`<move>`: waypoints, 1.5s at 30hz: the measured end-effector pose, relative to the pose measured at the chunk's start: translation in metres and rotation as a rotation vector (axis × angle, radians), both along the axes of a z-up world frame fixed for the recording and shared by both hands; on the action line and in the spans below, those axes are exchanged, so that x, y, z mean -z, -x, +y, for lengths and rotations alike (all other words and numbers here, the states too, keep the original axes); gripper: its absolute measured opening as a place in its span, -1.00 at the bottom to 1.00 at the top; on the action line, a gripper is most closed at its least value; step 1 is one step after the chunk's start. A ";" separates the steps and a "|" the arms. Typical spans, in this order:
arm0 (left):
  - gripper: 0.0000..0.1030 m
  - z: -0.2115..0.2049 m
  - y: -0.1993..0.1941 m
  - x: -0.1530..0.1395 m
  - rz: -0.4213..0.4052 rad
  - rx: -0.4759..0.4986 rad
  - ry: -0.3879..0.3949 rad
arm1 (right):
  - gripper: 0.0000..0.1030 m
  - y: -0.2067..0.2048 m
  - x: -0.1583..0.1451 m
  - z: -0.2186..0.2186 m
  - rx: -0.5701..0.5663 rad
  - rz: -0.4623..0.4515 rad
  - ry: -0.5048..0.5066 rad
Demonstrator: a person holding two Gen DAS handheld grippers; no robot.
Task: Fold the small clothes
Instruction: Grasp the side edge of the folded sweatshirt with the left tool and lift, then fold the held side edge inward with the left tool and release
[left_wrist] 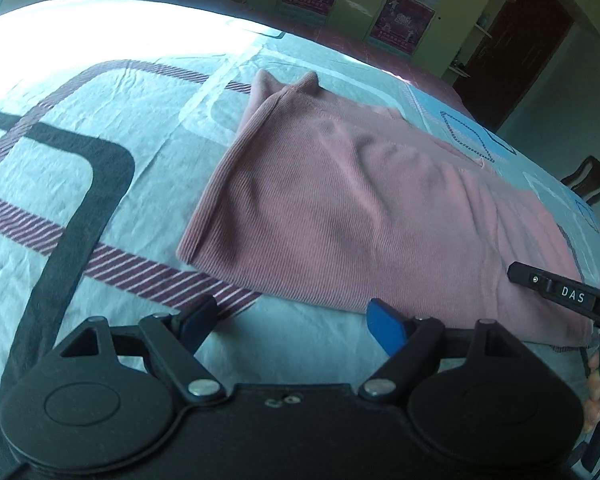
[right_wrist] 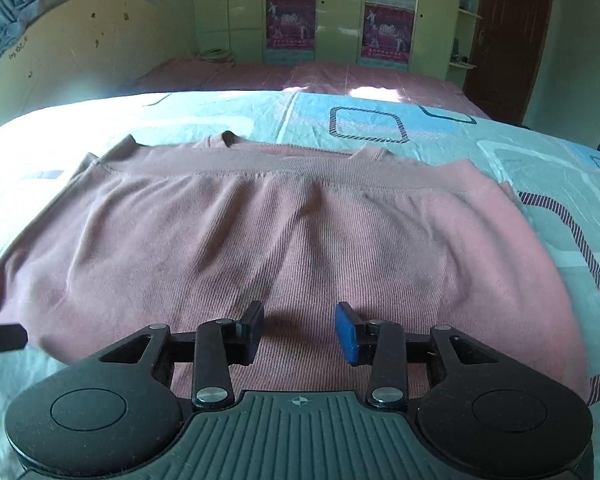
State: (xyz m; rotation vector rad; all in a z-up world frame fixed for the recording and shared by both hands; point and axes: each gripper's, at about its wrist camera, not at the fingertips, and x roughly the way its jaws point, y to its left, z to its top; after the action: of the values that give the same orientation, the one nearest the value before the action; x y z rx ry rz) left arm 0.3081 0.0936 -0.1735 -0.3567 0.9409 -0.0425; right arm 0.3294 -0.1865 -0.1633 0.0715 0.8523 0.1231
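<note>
A pink top point(right_wrist: 284, 240) lies folded over on the bed point(right_wrist: 500, 152), its ribbed band toward the far side. The right tongs point(right_wrist: 300, 330) hang partly open over its near edge and hold nothing. The left tongs point(left_wrist: 288, 326) stand wide open and empty, just beside the top's near corner. If either pinches only the upper layer, the fold could slide apart. The bed has lots of bare sheet to the left for moving.

My left gripper point(left_wrist: 292, 322): matte black body, round disc housings, silver pivot screws, blue pads. My right gripper point(right_wrist: 300, 332): same build, ribbed grey plate with crosshair mark, white "DAS" lettering.
</note>
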 end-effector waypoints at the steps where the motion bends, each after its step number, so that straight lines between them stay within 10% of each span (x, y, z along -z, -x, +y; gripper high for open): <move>1: 0.59 0.003 0.004 0.000 -0.001 -0.033 0.027 | -0.21 0.001 -0.002 0.000 -0.006 -0.002 -0.014; 17: 0.62 0.007 -0.043 0.030 -0.178 -0.296 0.407 | -0.11 -0.022 -0.007 0.010 -0.086 -0.042 -0.051; 20: 0.34 0.005 -0.054 0.034 -0.210 -0.321 0.406 | -0.11 -0.036 0.003 0.017 -0.078 -0.033 -0.029; 24: -0.64 0.012 -0.062 0.045 -0.196 -0.352 0.425 | -0.10 -0.042 0.026 0.027 -0.107 -0.011 0.038; 26: -0.69 0.018 -0.062 0.051 -0.190 -0.370 0.463 | -0.09 -0.042 0.023 0.026 -0.107 -0.006 0.038; 35: -0.78 0.001 -0.061 0.017 -0.274 -0.295 0.350 | -0.08 -0.041 0.020 0.016 -0.077 -0.026 -0.022; 45: -0.79 -0.123 -0.085 -0.067 -0.430 0.097 0.108 | -0.08 -0.016 -0.017 -0.063 0.051 -0.075 -0.144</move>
State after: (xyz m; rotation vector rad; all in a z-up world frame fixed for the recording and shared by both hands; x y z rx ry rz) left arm 0.3926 -0.0299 -0.1062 -0.3820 0.5299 -0.2504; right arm 0.3458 -0.2495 -0.1465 0.2227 0.7649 0.1383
